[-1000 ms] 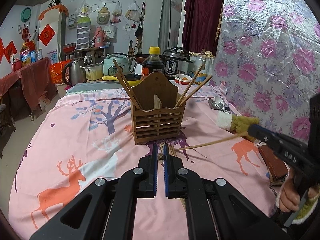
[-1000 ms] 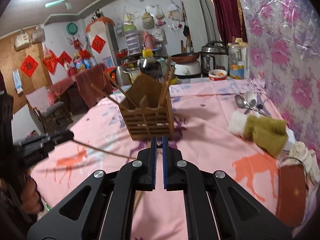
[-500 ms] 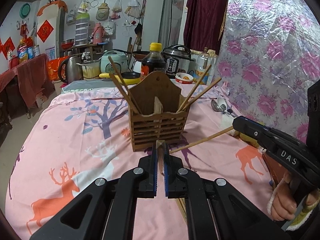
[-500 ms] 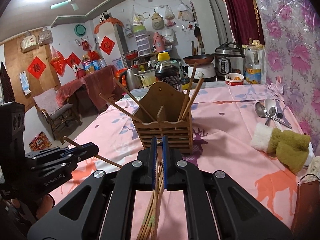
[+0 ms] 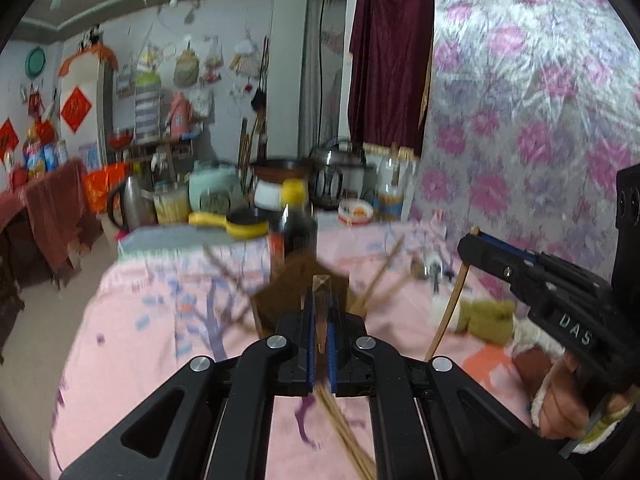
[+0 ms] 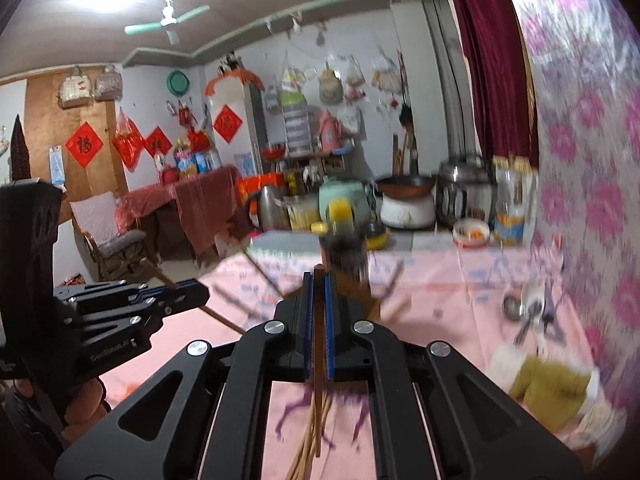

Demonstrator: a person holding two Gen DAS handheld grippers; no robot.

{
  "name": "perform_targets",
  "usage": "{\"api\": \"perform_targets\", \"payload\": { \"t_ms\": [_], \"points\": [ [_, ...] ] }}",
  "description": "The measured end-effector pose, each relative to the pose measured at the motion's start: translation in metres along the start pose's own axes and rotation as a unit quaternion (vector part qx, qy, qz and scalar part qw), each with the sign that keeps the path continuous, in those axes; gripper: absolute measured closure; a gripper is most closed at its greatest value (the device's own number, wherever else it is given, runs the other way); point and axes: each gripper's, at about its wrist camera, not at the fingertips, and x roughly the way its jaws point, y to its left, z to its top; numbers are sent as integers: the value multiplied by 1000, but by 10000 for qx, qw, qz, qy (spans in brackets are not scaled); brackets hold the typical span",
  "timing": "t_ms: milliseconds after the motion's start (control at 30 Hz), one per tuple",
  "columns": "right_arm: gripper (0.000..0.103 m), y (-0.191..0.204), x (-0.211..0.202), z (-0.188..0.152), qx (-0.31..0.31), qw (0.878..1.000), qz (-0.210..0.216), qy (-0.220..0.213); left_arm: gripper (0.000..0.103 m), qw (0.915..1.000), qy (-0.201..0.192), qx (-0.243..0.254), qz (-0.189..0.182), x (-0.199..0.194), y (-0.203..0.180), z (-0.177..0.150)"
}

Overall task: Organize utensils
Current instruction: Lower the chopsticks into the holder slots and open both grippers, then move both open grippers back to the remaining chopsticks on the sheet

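Chopsticks (image 5: pixel 321 312) are clamped in the nearly closed left gripper (image 5: pixel 321 344); the right gripper (image 6: pixel 319 320) pinches one chopstick (image 6: pixel 318 356). In blur, they probably could miss the holder (image 5: pixel 304 296).

Ahead of my left tongs (image 5: pixel 320 344) the wooden holder (image 5: pixel 304 288) smears with motion blur, its lower half hidden behind the fingers, so I cannot tell which compartment each chopstick sits in. The chopsticks (image 5: pixel 344 436) I grip there trail below the tongs and are cut off by the bottom edge. Beyond my right tongs (image 6: pixel 319 320) the soy bottle (image 6: pixel 344 252) and the spoons (image 6: pixel 528 308) to their right blur too far for detail, and the bundle (image 6: pixel 316 432) beneath them runs out of frame.
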Motion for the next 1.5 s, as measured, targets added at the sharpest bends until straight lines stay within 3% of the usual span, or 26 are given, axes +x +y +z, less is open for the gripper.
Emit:
{"api": "perform_targets", "payload": {
  "t_ms": [167, 333, 433, 533, 567, 600, 633, 667, 700, 733, 767, 800, 833, 867, 967, 1100, 1300, 1400, 1500],
  "points": [
    [97, 1, 10, 48, -89, 9965, -281, -780, 97, 9995, -241, -25, 202, 12, 7, 38],
    [97, -1, 49, 51, -24, 9935, -511, -1018, 97, 9988, -113, -91, 463, 44, 18, 31],
    [97, -8, 78, 37, 68, 9948, -566, -841, 97, 9990, 136, -155, 393, 68, 26, 16],
    [96, -19, 111, 11, 148, 9975, -607, -326, 97, 9983, 445, -200, 305, 90, 34, -3],
    [91, -21, 119, 4, 113, 9984, -547, -109, 91, 9978, 549, -257, 286, 95, 37, -9],
    [91, -22, 124, -2, 78, 9988, -478, 69, 64, 9973, 610, -283, 286, 98, 38, -12],
    [91, -23, 126, -7, 57, 9987, -469, 199, 46, 9970, 623, -327, 325, 98, 40, -15],
    [90, -23, 122, -12, 49, 9984, -503, 250, 24, 9970, 492, -420, 426, 93, 42, -18],
    [89, -23, 118, -15, 25, 9983, -527, 244, 18, 9973, 362, -454, 460, 86, 43, -19],
    [78, -22, 109, -18, 4, 9983, -548, 206, 17, 9977, 255, -432, 456, 79, 42, -20],
    [54, -21, 98, -22, 24, 9983, -567, 137, 16, 9981, 170, -372, 459, 69, 39, -20],
    [40, -21, 89, -25, 46, 9983, -575, 44, 13, 9980, 92, -344, 530, 61, 37, -20],
    [20, -19, 73, -30, 54, 9979, -622, -165, 11, 9974, 5, -320, 645, 53, 35, -21],
    [12, -16, 60, -34, 52, 9970, -686, -343, 7, 9966, -85, -299, 769, 44, 33, -23],
    [6, 0, 8, -57, -54, 9941, -719, -815, 5, 9946, -249, -261, 971, 19, 28, -34],
    [6, 13, -41, -90, 170, 9887, -855, -1221, 5, 9930, -221, -405, 1086, -15, 23, -67],
    [6, 11, -71, -130, 804, 9925, -645, -652, 5, 9899, 73, -764, 1189, -55, 19, -132],
    [6, 4, -79, -147, 1148, 9921, -490, -141, 6, 9885, 228, -928, 1175, -71, 20, -159],
    [6, -1, -85, -163, 1394, 9895, -365, -78, 5, 9872, 291, -1070, 1148, -80, 20, -174]
  ]
}}
